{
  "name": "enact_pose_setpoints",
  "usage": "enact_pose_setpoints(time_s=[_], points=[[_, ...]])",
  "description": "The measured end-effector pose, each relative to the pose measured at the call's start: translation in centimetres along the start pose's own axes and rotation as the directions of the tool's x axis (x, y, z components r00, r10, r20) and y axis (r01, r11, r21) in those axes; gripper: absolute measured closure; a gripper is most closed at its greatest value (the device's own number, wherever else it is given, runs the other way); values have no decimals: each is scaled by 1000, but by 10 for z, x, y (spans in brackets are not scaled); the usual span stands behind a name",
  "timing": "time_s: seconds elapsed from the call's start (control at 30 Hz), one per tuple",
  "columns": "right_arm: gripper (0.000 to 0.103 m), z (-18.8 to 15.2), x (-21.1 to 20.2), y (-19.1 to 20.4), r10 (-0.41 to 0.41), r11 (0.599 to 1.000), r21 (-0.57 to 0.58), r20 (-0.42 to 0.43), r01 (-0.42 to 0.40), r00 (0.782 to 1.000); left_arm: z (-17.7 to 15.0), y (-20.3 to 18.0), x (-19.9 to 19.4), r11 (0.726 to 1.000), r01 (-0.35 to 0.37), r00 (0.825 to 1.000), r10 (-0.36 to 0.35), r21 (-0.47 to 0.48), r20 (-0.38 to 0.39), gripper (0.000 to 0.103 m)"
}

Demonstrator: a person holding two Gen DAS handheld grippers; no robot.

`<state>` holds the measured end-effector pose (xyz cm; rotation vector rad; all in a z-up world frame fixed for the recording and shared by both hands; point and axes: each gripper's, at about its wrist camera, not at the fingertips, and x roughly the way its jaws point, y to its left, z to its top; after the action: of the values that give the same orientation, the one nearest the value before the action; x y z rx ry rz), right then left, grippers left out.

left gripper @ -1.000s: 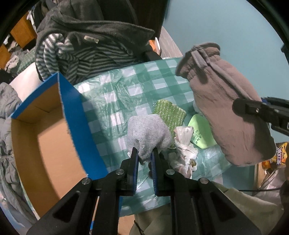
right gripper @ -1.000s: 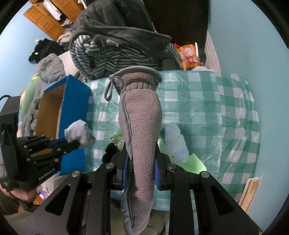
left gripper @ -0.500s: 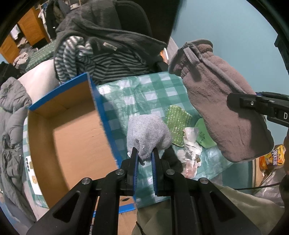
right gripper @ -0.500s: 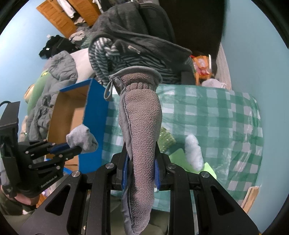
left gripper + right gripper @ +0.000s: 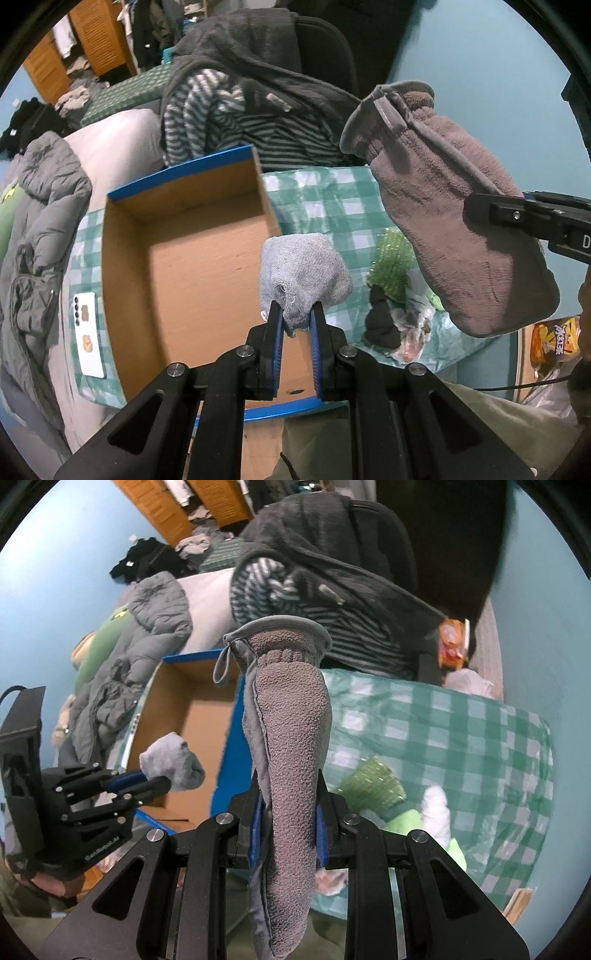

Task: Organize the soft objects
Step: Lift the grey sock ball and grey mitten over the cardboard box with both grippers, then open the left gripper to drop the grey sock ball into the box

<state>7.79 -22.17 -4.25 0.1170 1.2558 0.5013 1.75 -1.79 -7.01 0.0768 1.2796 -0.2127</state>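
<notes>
Grey sock (image 5: 303, 271) pinched by left gripper (image 5: 296, 325), now carried over box (image 5: 192, 280) edge; brown mitt (image 5: 290, 716) clamped by right gripper (image 5: 288, 830); drop judged next.

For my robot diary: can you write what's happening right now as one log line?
left gripper: shut on grey sock | right gripper: shut on brown mitten | cardboard box: open, nothing visible inside

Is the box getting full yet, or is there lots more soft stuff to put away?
Not yet: the cardboard box looks empty inside. In hand: the left gripper pinches a gray sock by the box's edge, and the right gripper holds a brown fleece mitt in the air. Left on the checkered tablecloth: a black sock, a green sponge cloth and a white bundle.
</notes>
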Motion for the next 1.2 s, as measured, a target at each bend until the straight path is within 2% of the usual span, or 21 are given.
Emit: enact_pose_setpoints(time_s=[0.4,0.8,1.0,1.2], points=[[81,19,21,47,55,994,-90,-23,-56,998,-11,51,-5,994,-32,999,33,-108,4,90],[81,34,48,87,105,983,-146,-59,-113,993,-22,102,18,975,-65,997,56,-214,-47,90],[81,36,65,102,121,979,-154,-81,-132,989,-26,115,38,969,-47,996,28,-243,-80,90],[81,36,82,114,133,977,-152,-105,-148,986,-27,114,54,973,-54,994,30,-222,-108,90]])
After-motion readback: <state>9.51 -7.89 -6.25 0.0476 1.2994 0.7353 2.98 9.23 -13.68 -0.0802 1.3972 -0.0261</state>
